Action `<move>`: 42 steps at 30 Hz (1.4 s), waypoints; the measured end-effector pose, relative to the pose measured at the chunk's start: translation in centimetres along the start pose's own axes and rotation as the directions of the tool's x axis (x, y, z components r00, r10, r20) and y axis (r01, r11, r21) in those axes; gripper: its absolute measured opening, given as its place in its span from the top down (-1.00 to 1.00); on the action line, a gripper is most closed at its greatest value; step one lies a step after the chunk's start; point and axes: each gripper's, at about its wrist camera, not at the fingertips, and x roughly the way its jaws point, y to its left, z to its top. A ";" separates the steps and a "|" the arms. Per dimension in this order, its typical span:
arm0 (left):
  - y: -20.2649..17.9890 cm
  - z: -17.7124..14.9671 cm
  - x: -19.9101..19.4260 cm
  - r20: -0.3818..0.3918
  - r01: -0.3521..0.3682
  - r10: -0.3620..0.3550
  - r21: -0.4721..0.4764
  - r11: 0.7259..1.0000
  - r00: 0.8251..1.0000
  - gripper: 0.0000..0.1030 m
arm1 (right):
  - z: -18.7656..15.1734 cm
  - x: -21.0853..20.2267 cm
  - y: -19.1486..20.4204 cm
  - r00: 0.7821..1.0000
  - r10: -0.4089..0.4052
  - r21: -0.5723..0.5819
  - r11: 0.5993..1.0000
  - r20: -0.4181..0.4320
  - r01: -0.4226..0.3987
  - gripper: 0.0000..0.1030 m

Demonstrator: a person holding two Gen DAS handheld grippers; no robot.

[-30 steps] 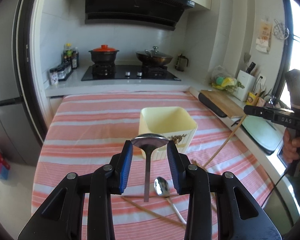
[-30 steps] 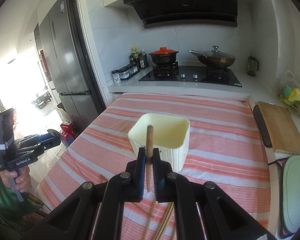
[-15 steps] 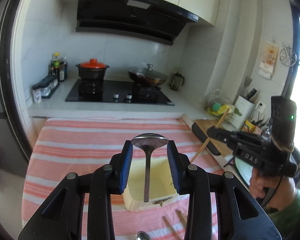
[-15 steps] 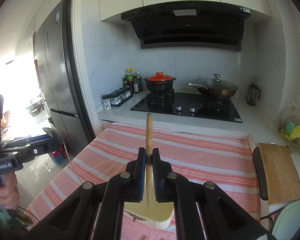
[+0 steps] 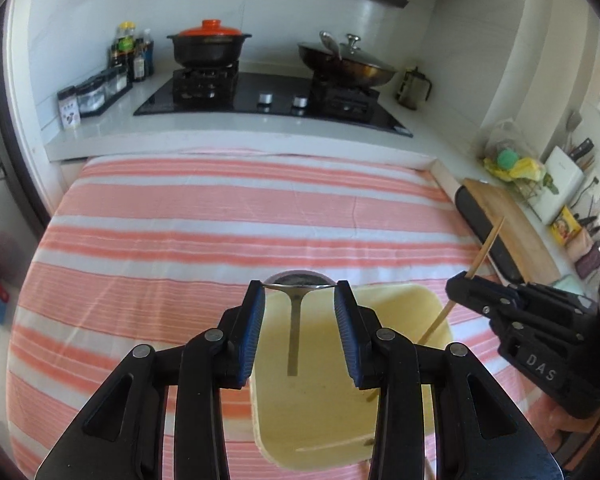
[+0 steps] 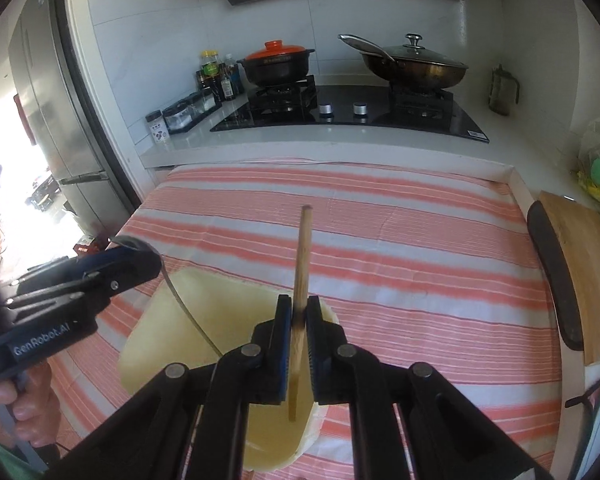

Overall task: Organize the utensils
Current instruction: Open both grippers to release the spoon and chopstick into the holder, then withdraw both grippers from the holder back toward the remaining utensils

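Observation:
My left gripper (image 5: 300,286) is shut on a metal spoon (image 5: 293,332), pinching its bowl between the blue pads. The handle hangs down into the mouth of a pale yellow container (image 5: 324,412) on the striped cloth. My right gripper (image 6: 299,312) is shut on a wooden chopstick (image 6: 302,256), whose lower end points into the same container (image 6: 168,320). In the left wrist view the right gripper (image 5: 460,284) sits at the container's right rim with the chopstick (image 5: 486,248) slanting through it. The right wrist view shows the left gripper (image 6: 140,256) at the container's left rim.
A pink and white striped cloth (image 5: 220,240) covers the table. Behind it is a counter with a hob, an orange-lidded pot (image 5: 210,44), a lidded wok (image 5: 348,66) and bottles (image 5: 132,56). A wooden cutting board (image 6: 584,276) lies at the right, a fridge (image 6: 48,120) at the left.
Both grippers have moved forward and down over the container, each keeping its utensil. The loose spoon and chopsticks on the cloth have dropped out of view.

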 end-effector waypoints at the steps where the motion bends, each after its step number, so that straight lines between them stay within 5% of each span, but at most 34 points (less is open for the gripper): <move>1: 0.0 0.0 0.0 0.000 -0.002 0.002 -0.002 1.000 1.000 0.24 | 0.1 0.1 -0.2 1.000 -0.002 0.012 1.000 -0.001 0.002 0.81; 6: -0.3 -1.0 -4.4 0.109 -0.039 0.032 0.065 0.997 0.994 -0.45 | -0.5 -3.4 -0.6 0.995 -0.020 0.041 0.999 0.093 0.017 0.23; 10: 0.5 -4.1 -9.9 0.175 -0.031 0.009 0.127 0.991 0.984 -0.82 | -2.9 -8.8 -0.7 0.988 -0.001 0.051 0.999 0.156 -0.007 0.19; 13: 1.7 -8.6 -13.5 0.184 -0.041 0.009 0.171 0.984 0.983 -0.92 | -7.0 -13.0 -0.2 0.982 -0.002 0.024 1.000 0.190 -0.003 0.12; 17: 3.0 -16.1 -15.2 0.126 -0.066 0.042 0.192 0.979 0.991 -0.92 | -14.8 -17.0 1.4 0.966 -0.082 -0.035 0.995 0.246 0.093 0.00; 22: 3.8 -26.0 -14.7 -0.048 -0.115 0.126 0.180 0.977 0.991 -0.88 | -25.9 -18.7 3.1 0.954 -0.163 0.040 0.987 0.252 0.158 -0.01; 26: 2.4 -31.0 -16.0 -0.044 -0.172 0.183 0.183 0.968 0.982 -0.92 | -32.4 -19.4 4.4 0.951 -0.211 0.065 0.977 0.227 0.201 -0.01; 33: 0.8 -32.7 -17.8 0.005 -0.142 0.144 0.168 0.975 0.990 -0.99 | -36.1 -20.9 5.2 0.947 -0.241 0.022 0.970 0.214 0.242 -0.01; 37: 1.1 -31.9 -18.9 0.020 -0.054 0.052 0.125 0.991 0.998 -0.99 | -36.3 -21.1 5.7 0.947 -0.224 0.034 0.975 0.229 0.222 -0.01; 42: 1.2 -31.1 -20.0 0.070 -0.109 0.101 0.116 0.987 0.992 -0.99 | -36.5 -21.0 6.9 0.953 -0.196 0.021 0.980 0.233 0.196 -0.01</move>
